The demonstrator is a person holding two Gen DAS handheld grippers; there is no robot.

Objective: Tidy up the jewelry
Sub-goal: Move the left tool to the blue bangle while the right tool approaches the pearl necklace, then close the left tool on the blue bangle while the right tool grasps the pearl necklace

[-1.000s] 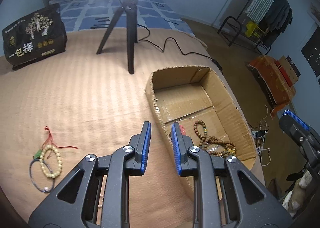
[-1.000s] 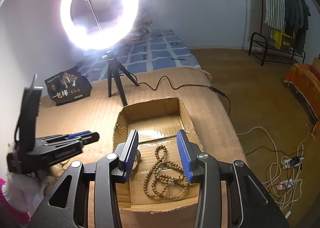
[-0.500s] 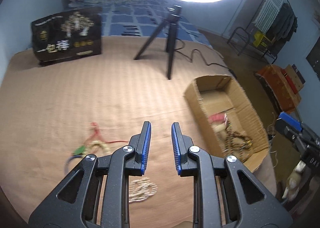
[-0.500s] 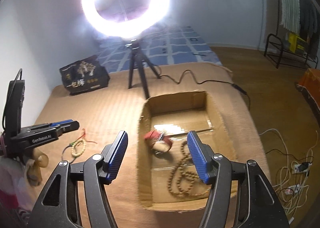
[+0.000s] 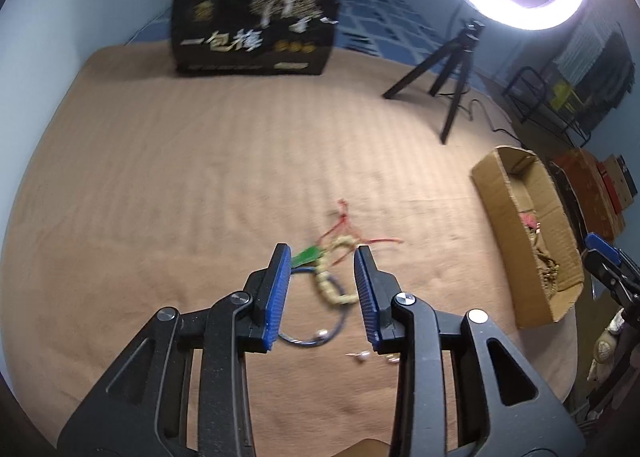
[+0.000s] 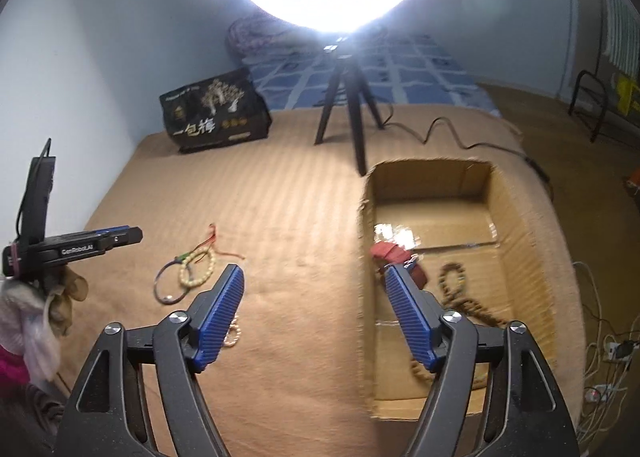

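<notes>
**Both grippers widening over the brown cover**

The left gripper [image 5: 322, 257] hangs above the cream bead bracelet [image 5: 330, 277] and blue cord bracelet [image 5: 316, 333], its jaws opening, pinching nothing. The right gripper [image 6: 314, 283], jaws opening and empty, straddles the near-left wall of the cardboard box [image 6: 430, 171]. Inside lie a red pouch [image 6: 394, 253] and brown bead strands [image 6: 456, 289]. Farther off stand the tripod [image 6: 348, 105] and black bag [image 6: 214, 113].
</notes>
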